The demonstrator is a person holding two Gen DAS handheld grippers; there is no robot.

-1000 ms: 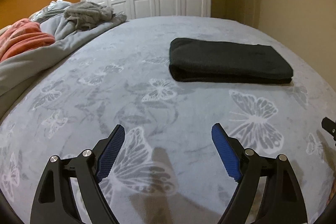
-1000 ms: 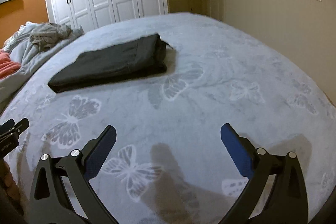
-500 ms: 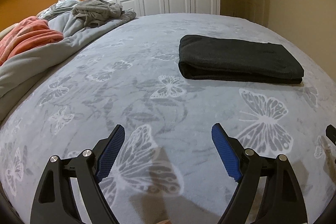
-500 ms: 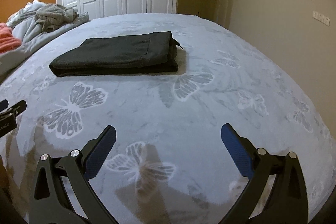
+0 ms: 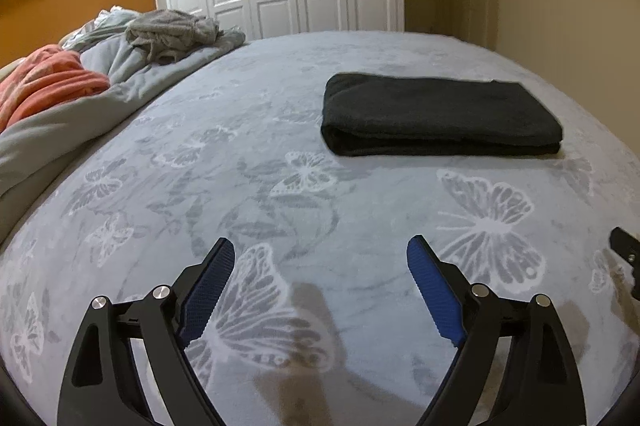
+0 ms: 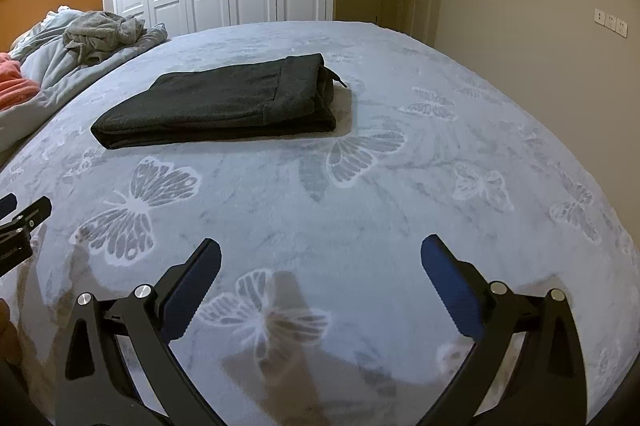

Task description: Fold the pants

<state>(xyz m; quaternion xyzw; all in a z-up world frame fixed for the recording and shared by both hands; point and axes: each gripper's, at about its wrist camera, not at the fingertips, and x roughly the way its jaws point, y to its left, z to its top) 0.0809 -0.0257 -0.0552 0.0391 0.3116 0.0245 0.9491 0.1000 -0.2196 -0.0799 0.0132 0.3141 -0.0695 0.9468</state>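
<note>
Both tongs, left [image 5: 320,250] and right [image 6: 320,250], hover spread (empty) before the folded pants [image 5: 440,114].

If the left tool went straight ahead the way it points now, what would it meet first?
Probably the butterfly-print bedspread: the open left tool hangs over it, angled slightly down. The folded black pants lie ahead but right of its line. Depth is hard to judge through the fisheye.
</note>
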